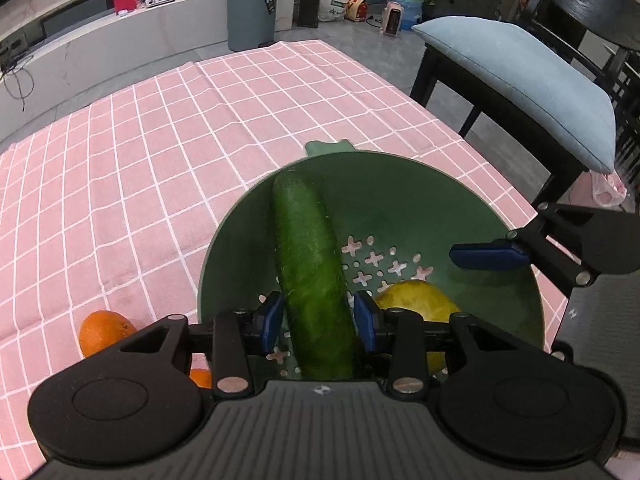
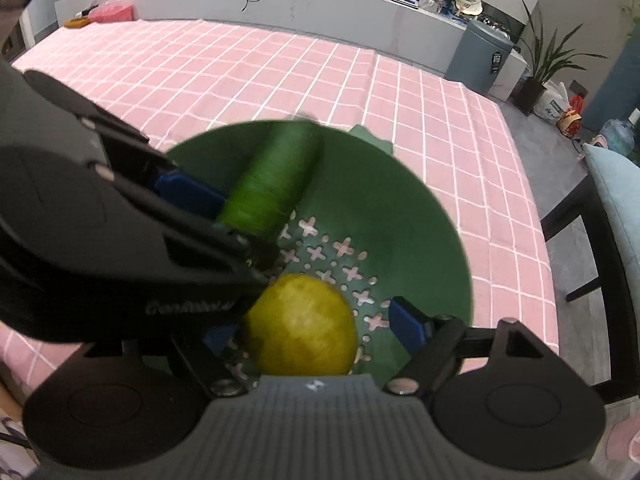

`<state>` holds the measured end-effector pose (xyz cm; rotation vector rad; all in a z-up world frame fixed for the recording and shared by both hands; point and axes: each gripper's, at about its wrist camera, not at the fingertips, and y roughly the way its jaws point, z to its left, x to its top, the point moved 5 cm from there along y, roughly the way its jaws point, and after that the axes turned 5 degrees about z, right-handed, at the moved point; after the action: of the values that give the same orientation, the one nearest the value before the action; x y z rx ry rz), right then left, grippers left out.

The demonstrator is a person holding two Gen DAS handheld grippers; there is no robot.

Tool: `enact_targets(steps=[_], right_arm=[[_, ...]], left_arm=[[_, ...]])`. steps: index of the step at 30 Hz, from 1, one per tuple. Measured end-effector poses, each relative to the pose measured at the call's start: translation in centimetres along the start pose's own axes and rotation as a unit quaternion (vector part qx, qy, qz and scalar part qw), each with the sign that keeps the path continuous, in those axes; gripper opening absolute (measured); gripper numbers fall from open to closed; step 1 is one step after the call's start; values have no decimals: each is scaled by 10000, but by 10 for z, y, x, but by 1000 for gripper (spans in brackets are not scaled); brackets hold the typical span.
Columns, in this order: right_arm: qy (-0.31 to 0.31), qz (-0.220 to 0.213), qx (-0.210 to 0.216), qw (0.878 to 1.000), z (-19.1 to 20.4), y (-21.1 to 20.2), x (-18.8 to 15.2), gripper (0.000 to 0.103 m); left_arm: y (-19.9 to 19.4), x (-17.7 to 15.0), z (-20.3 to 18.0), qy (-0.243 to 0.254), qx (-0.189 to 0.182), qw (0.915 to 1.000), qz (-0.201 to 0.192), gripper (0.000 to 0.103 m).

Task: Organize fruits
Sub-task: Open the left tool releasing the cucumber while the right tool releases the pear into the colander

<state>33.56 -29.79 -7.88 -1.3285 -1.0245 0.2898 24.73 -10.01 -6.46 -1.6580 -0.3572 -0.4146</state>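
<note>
From the left wrist view, the left hand-held gripper (image 1: 319,322) has its blue pads pressed against both sides of a long dark-green cucumber (image 1: 310,268), whose far end leans on the inner wall of the round green plastic colander (image 1: 460,200) while its near end sits low over the cross-shaped drain holes. To finish this placing well, I judge the cucumber should be lowered until its weight rests on the colander's floor and wall, and only then freed, so it does not roll onto the yellow-green lemon (image 1: 420,300) lying just beside it. A round orange (image 1: 103,330) waits outside the colander on the worktop covered by a pink checked tablecloth (image 1: 160,140). From the right wrist view, the right hand-held gripper (image 2: 316,330) stands spread wide around the lemon (image 2: 301,325), which rests on the colander's (image 2: 420,208) floor; the right pad clearly stands off it, so the fruit looks set down. Drawing this gripper straight back should keep the pads from nudging the lemon or the cucumber (image 2: 272,184).
</note>
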Motion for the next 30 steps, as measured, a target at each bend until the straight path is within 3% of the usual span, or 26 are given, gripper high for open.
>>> enact_targets(steps=[6, 14, 22, 30], right_arm=[[115, -221, -328, 9992, 3, -16, -6, 82], [743, -945, -682, 9904, 17, -53, -15, 82], [1310, -1669, -340, 9766, 50, -87, -20, 84], [1229, -2084, 77, 9703, 96, -98, -23, 83]], left_arm=[[-22, -2, 0, 93, -19, 9998, -195, 47], [-74, -13, 9, 238, 137, 9976, -631, 49], [-113, -34, 30, 510, 361, 9938, -922, 49], [-123, -65, 68, 386, 384, 9941, -934, 49]])
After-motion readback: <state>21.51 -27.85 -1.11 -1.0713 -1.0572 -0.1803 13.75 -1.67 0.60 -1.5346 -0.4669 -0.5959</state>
